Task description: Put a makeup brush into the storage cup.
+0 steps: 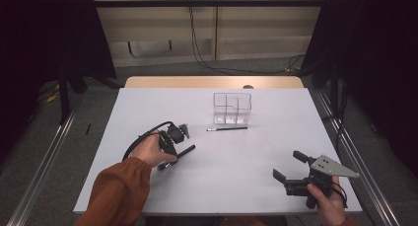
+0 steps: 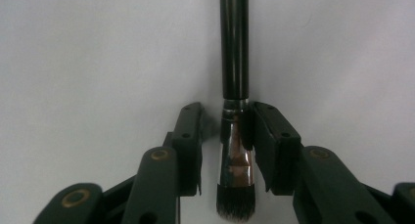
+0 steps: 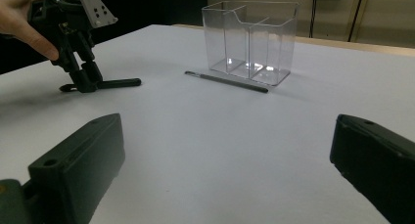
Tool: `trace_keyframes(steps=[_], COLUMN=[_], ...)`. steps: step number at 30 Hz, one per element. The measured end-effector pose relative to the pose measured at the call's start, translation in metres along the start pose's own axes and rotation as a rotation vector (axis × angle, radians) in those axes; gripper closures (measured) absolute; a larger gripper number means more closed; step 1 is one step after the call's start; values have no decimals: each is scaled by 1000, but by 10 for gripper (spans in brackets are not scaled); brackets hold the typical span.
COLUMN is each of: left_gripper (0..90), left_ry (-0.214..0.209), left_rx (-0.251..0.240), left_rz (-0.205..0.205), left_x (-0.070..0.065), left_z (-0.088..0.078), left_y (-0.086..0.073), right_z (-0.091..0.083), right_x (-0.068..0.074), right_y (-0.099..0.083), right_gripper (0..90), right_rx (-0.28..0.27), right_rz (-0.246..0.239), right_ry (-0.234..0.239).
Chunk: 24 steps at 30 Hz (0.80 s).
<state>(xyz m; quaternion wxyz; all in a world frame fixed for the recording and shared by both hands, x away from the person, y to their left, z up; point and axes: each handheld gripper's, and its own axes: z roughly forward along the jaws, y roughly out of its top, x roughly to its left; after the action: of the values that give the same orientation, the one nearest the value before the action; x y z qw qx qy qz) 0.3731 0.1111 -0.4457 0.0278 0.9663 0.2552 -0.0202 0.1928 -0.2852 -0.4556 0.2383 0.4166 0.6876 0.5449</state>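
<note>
A thick black makeup brush (image 1: 186, 150) with a silver ferrule lies flat on the white table (image 1: 236, 181). My left gripper (image 1: 169, 154) points down over it, its jaws on either side of the ferrule (image 2: 234, 150). In the left gripper view one pad (image 2: 254, 136) touches the ferrule while the other pad (image 2: 192, 136) stands a small gap away, so the left gripper (image 2: 226, 109) is open around the brush. My right gripper (image 1: 287, 164) rests wide open near the front right of the table with nothing between its fingers (image 3: 78, 170).
A clear plastic organiser (image 1: 232, 108) with several compartments stands at the table's far middle. A thin black brush (image 1: 226, 129) lies just in front of it. The right gripper view shows the same organiser (image 3: 249, 35), thin brush (image 3: 227, 81) and my left gripper (image 3: 84, 79).
</note>
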Motion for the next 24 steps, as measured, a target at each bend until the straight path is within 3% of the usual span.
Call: trace_keyframes(steps=[5, 17, 24], left_gripper=[757, 763, 764], left_ry=[-11, -35, -49], left_rx=[0, -31, -45], left_rz=[6, 31, 22], left_x=[0, 3, 5], left_z=[-1, -3, -5], left_y=[0, -4, -7], right_z=[0, 0, -1], right_x=[0, -1, -1], right_y=[0, 0, 0], right_gripper=[0, 0, 0], right_rx=[-1, 1, 1], right_rz=[1, 2, 4], right_ry=[0, -8, -7])
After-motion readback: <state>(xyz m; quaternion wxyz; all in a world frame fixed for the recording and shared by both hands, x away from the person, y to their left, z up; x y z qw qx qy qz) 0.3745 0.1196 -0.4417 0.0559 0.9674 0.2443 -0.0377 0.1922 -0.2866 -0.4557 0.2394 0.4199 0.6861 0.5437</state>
